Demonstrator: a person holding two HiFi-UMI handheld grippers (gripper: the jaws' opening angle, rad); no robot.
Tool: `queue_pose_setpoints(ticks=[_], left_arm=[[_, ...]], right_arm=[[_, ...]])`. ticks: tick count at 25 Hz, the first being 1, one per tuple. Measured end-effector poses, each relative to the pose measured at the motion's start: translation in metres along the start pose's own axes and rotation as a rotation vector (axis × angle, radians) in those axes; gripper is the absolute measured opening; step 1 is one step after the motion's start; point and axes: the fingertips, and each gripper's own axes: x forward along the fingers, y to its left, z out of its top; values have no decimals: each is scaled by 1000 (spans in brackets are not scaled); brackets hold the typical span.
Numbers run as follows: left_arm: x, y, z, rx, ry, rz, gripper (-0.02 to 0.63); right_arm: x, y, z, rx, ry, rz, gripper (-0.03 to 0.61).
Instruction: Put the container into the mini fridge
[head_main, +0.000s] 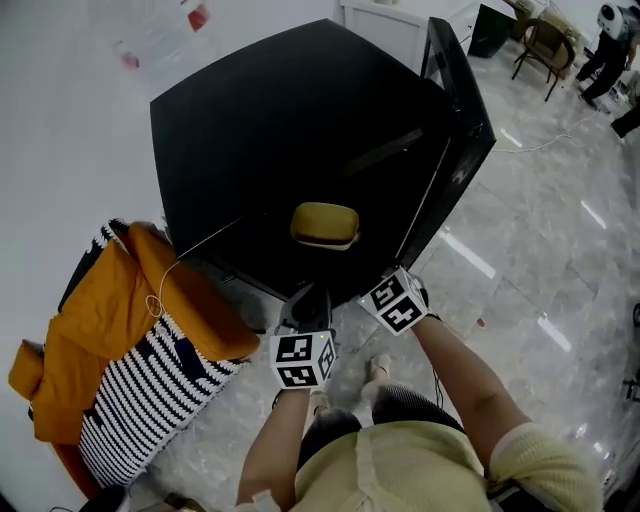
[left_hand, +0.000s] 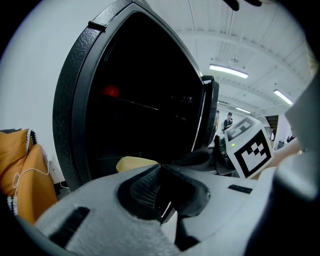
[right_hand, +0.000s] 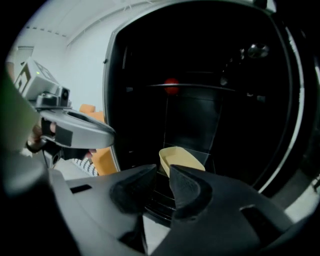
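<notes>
A black mini fridge (head_main: 300, 130) stands with its door (head_main: 462, 120) swung open to the right. The shallow yellow container (head_main: 325, 225) rests inside it, low at the front of the opening, touched by neither gripper. In the left gripper view the container (left_hand: 134, 162) shows just beyond the shut, empty jaws of my left gripper (left_hand: 160, 167). My right gripper (right_hand: 163, 172) is shut on nothing, jaws nearly touching, with the container (right_hand: 181, 159) a short way ahead inside the dark fridge (right_hand: 200, 100). Both grippers hang side by side just outside the opening, left gripper (head_main: 306, 305), right gripper (head_main: 392, 285).
An orange garment (head_main: 120, 320) lies over a black-and-white striped bag (head_main: 150, 400) just left of the fridge. A small red thing (right_hand: 171, 85) sits on the upper shelf. Pale marble floor (head_main: 540, 300) spreads to the right, with chairs (head_main: 545, 45) far off.
</notes>
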Motion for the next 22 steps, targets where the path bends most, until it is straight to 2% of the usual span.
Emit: queue_pose_setpoints(ticks=[8,14,22], left_arm=[[-19,-17,17,20,-28,-73,23],[-36,-16,24,5,-51,-94,25],[-57,-20,36,5,-76,-133,23]], right_arm=[[-46,8,11,102,-61,-89,77],[-69,16,20,145,-107,-139,72],[-100,30,43,239,-193,-159,54]])
